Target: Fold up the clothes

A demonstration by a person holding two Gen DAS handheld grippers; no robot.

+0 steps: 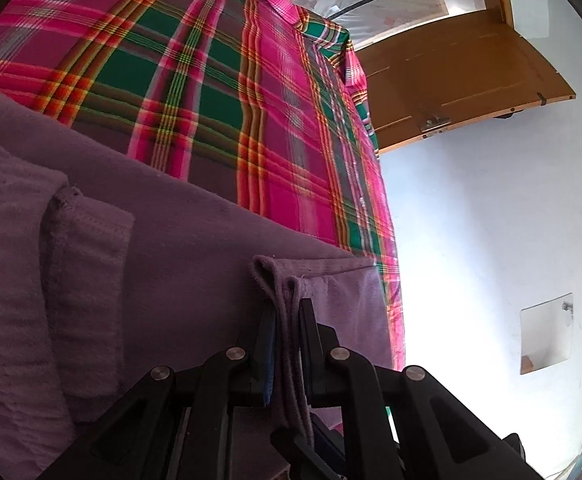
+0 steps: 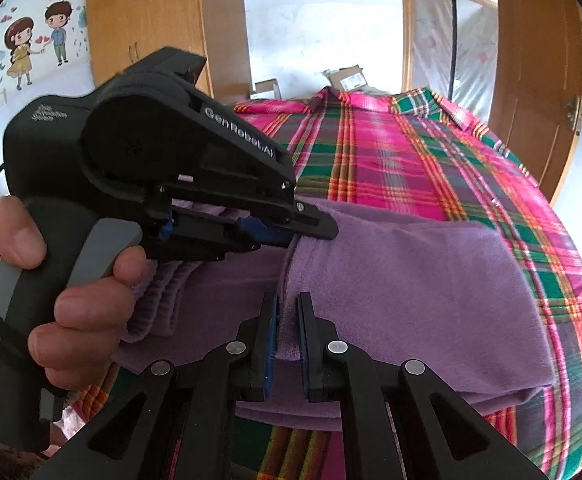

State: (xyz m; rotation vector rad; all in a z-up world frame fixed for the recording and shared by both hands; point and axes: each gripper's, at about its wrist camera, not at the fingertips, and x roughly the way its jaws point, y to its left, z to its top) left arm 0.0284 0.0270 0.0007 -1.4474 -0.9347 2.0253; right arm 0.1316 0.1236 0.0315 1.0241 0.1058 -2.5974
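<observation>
Your purple garment (image 2: pixel 411 280) is plain, no print, lighter lilac on the fold between the right gripper's (image 2: pixel 288 320) black fingers (image 2: pixel 269 320) with blue pads. Same purple sits between the left gripper's (image 1: pixel 287 320) black fingers. Beyond the fingers, the bed cover (image 1: pixel 211 80) is plaid: hot pink and green blocks, orange-yellow-red stripes. The door (image 1: pixel 463 80) is honey brown, the wall (image 1: pixel 491 220) pale white-blue.

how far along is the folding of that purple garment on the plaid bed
Partway. Done: the purple garment already lies doubled on the plaid bedsheet. In hand: the left gripper and right gripper each pinch a fabric edge. Left: laying this fold flat and releasing.
</observation>
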